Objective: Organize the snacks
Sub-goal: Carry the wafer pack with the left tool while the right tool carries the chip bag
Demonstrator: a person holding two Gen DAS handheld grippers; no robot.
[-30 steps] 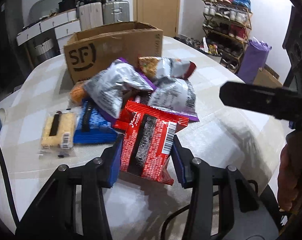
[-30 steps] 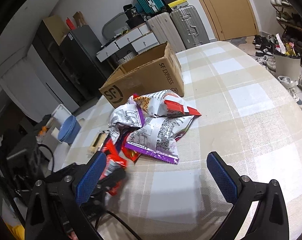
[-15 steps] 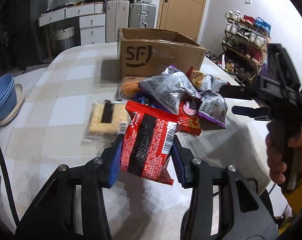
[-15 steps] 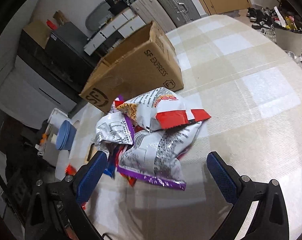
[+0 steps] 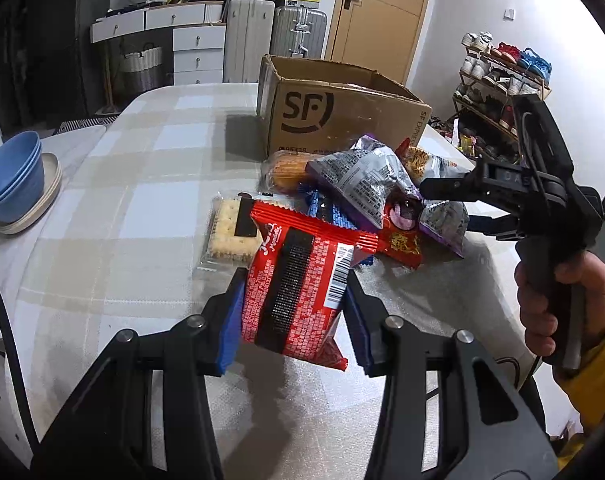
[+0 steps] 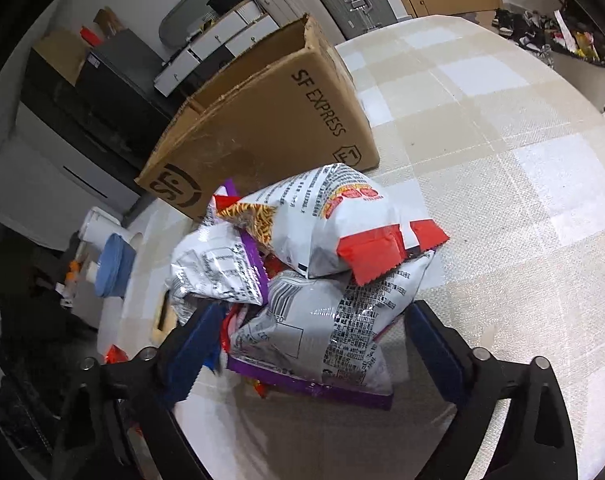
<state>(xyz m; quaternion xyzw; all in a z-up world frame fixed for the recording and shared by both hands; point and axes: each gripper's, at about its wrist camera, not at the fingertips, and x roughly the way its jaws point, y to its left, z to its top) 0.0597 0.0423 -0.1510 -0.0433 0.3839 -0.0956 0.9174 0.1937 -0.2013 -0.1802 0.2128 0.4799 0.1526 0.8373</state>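
Observation:
My left gripper (image 5: 294, 316) is shut on a red snack packet (image 5: 298, 292) and holds it above the table, in front of the snack pile. The pile holds a silver-purple bag (image 5: 358, 184), a cracker pack (image 5: 228, 232) and a blue packet (image 5: 326, 212). My right gripper (image 6: 308, 344) is open, its fingers either side of a silver-purple bag (image 6: 322, 332); a white-red bag (image 6: 334, 224) lies on top behind it. The open SF cardboard box (image 5: 342, 120) stands behind the pile and also shows in the right wrist view (image 6: 270, 120).
Blue bowls (image 5: 14, 176) on a plate sit at the table's left edge. The checked tablecloth (image 6: 502, 160) stretches to the right of the pile. Suitcases, drawers and a shoe rack (image 5: 498, 80) stand beyond the table.
My left gripper lifted the red packet off the pile and drew back to the left. My right gripper moved in low until its open fingers flank the silver-purple bag.

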